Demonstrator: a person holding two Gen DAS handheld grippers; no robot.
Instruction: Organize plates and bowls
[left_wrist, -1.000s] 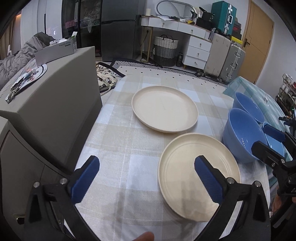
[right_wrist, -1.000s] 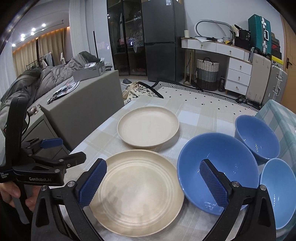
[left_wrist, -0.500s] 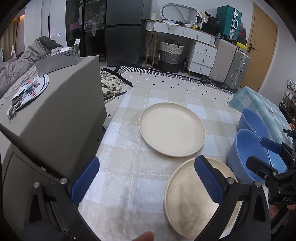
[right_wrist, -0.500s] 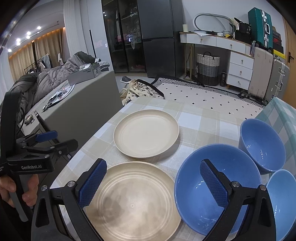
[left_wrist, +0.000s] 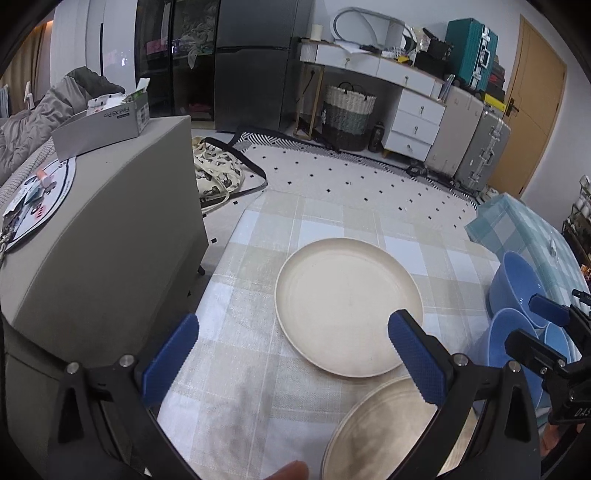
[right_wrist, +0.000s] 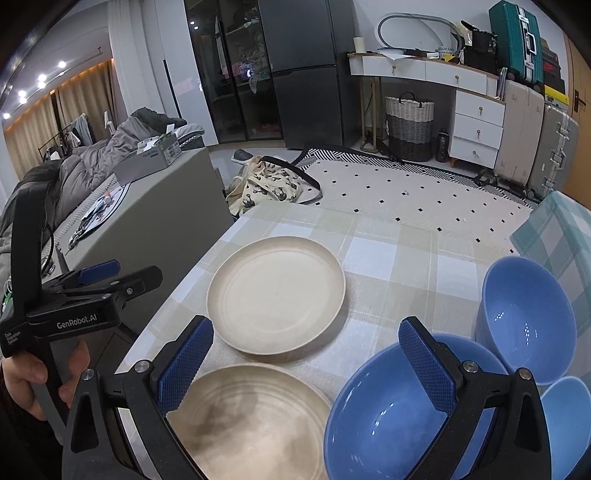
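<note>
Two cream plates lie on the checked tablecloth: the far plate (left_wrist: 347, 306) (right_wrist: 275, 293) and the near plate (left_wrist: 384, 432) (right_wrist: 251, 421). Three blue bowls stand to the right: a big bowl (right_wrist: 395, 417) (left_wrist: 495, 343), a far bowl (right_wrist: 524, 317) (left_wrist: 517, 284) and a small bowl (right_wrist: 565, 424) at the right edge. My left gripper (left_wrist: 291, 354) is open above the cloth, left of the near plate. My right gripper (right_wrist: 304, 363) is open, hovering over the gap between the near plate and the big bowl. Neither holds anything.
A grey cabinet (left_wrist: 110, 236) with a box and papers on top stands close to the table's left edge. A patterned bag (right_wrist: 266, 188) lies on the floor beyond. A light-blue checked cloth (right_wrist: 557, 229) covers something at the far right. A hand (right_wrist: 22, 376) holds the left gripper's handle.
Both grippers have pulled back and risen, so the plates and bowls sit lower and nearer in both views. Nothing on the table has moved; both grippers stayed open.
</note>
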